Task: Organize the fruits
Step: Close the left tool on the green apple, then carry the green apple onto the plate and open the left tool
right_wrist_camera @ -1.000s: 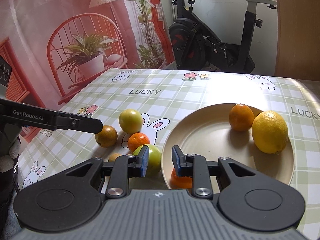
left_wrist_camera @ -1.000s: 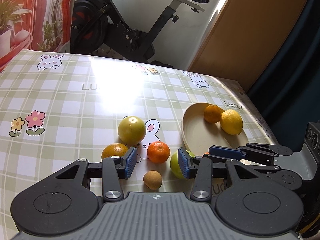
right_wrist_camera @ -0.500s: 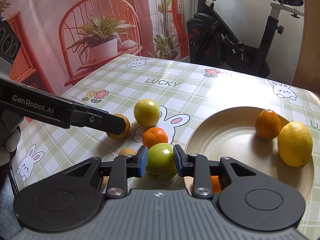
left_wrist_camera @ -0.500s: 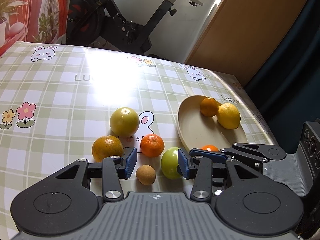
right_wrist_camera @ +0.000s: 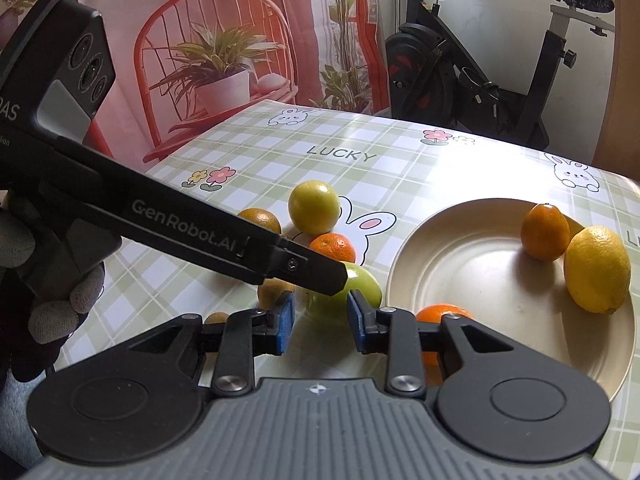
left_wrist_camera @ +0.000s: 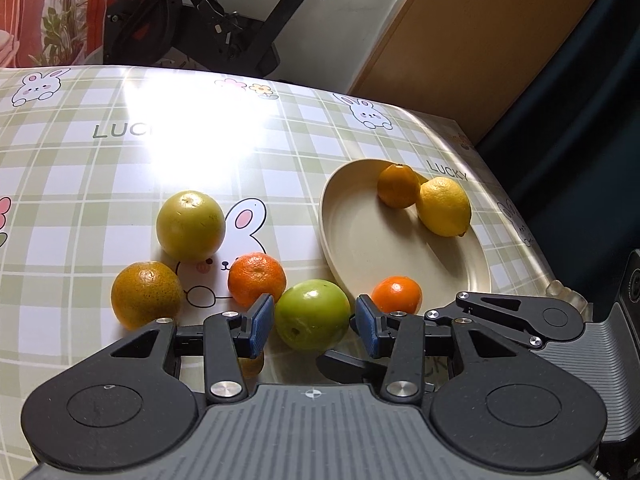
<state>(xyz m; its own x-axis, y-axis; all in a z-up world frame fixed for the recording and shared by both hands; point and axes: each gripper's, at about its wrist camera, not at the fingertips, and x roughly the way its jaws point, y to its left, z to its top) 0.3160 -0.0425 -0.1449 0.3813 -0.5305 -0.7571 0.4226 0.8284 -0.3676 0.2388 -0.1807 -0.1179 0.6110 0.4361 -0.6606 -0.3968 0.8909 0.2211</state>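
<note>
Update: my left tool (left_wrist_camera: 314, 320) has dropped in on the apple (left_wrist_camera: 312, 314). A second ago the apple sat off by one pad; now it's between both, still on the table (left_wrist_camera: 100, 184) just beside the plate (left_wrist_camera: 400, 248). The jaws are part open with a sliver of gap each side, so no grip yet. My right tool (right_wrist_camera: 320, 320) is nearly closed, empty, just short of the same apple. Plate holds a lemon (left_wrist_camera: 444, 206), an orange (left_wrist_camera: 399, 185) and a mandarin (left_wrist_camera: 396, 294) at the near rim. Next step, I'd guess: squeeze, lift, carry it to the plate. Four more fruits stay loose.
</note>
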